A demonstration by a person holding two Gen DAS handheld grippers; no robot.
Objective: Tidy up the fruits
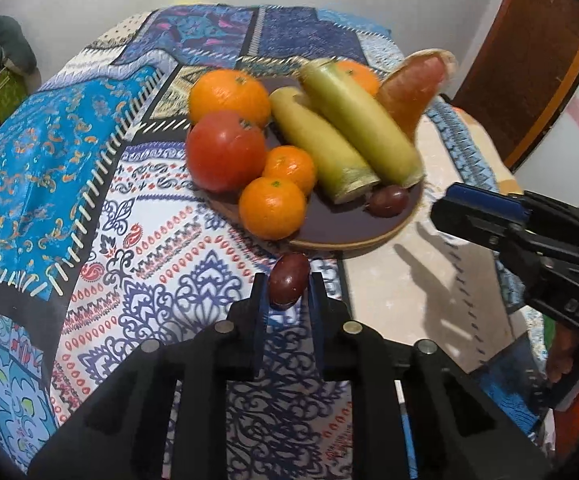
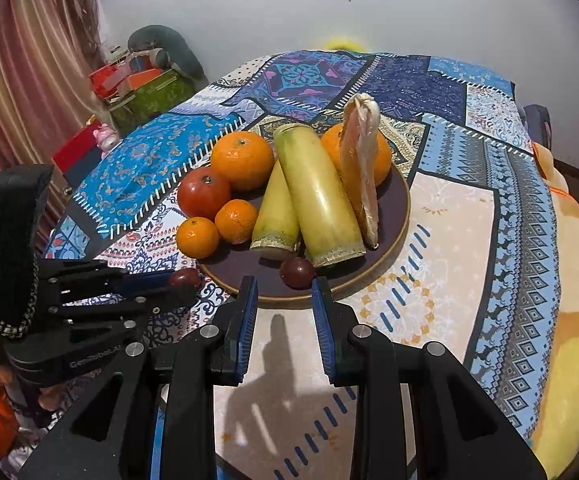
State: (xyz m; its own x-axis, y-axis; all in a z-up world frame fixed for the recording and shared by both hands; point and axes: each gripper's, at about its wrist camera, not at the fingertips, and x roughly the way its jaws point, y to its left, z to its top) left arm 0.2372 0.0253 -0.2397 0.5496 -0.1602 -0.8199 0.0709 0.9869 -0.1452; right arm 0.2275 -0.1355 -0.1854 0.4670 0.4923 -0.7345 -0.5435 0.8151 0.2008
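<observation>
Between the left gripper's (image 1: pixel 288 286) fingertips sits a dark red plum (image 1: pixel 288 279), pinched, just off the plate (image 1: pixel 353 236) rim at 6 o'clock, above the patterned cloth (image 1: pixel 161 240). Right gripper (image 2: pixel 284 286) spread wide, nothing in it, at the plate's 6 o'clock in its own view. On plate: oranges, tomato (image 1: pixel 225 150), 2 green-yellow stalks, 2nd plum (image 1: pixel 387 199).
</observation>
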